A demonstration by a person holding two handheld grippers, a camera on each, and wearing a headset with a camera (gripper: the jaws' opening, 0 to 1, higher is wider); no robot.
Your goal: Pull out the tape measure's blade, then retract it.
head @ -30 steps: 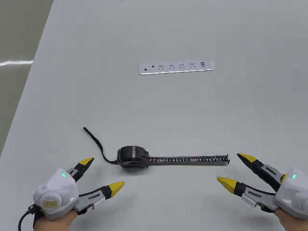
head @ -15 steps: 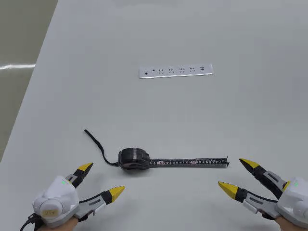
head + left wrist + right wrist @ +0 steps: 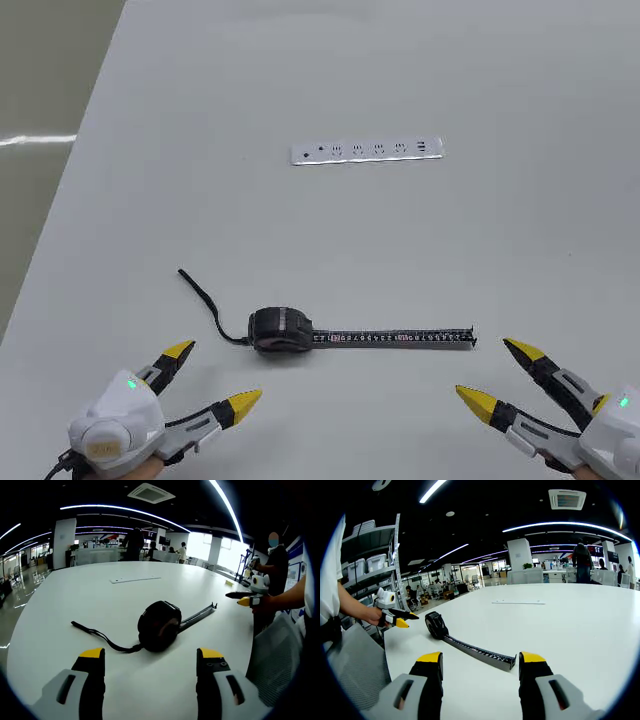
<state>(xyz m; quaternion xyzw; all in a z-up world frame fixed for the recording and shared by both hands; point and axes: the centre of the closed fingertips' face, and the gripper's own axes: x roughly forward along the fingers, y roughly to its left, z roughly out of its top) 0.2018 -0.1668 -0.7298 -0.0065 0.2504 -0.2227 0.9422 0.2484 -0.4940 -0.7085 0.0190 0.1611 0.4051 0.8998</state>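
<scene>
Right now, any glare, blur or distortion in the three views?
Head view: soft even light, sharp, only faint shadows under the tape measure and blade. Left gripper view: fisheye bows the table edge; windows blown out. Right gripper view: same bowing, ceiling light strips glare, blade crisp.

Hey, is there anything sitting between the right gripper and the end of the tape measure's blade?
Nothing visible. Only bare table lies between the open right gripper and the free end of the blade. The power strip lies far beyond the tape measure.
</scene>
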